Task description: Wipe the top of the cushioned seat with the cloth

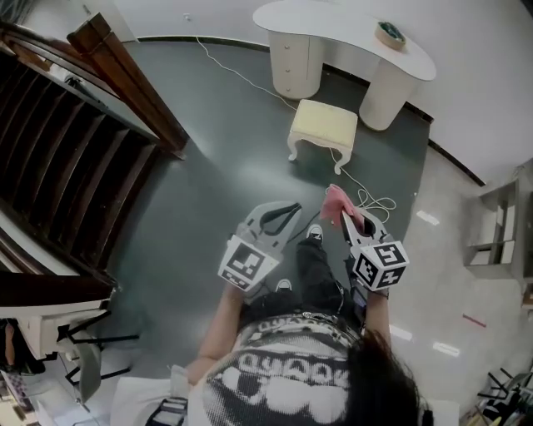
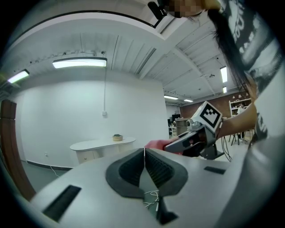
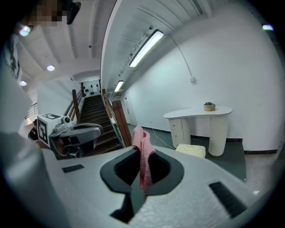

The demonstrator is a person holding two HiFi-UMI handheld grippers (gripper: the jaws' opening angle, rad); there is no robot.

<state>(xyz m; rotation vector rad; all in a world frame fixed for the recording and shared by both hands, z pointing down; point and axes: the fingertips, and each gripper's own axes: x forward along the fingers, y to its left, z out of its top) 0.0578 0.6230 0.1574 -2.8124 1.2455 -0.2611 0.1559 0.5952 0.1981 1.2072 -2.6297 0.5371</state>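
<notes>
Cushioned seat (image 1: 323, 125) stands well ahead; right gripper (image 1: 345, 216), held forward, clamps the cloth (image 1: 336, 200); left gripper (image 1: 293, 207) beside it, jaws together; cable (image 1: 371, 200) lies between.

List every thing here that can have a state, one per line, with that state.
left gripper: shut, nothing between its jaws.
right gripper: shut on the cloth.
cloth: pinched in the jaws, hanging loose, not on the seat.
cushioned seat: upright on the floor, top bare, not yet touched.
cable: loose on the floor, coiled beside the seat.
bowl: upright on the desk.
</notes>
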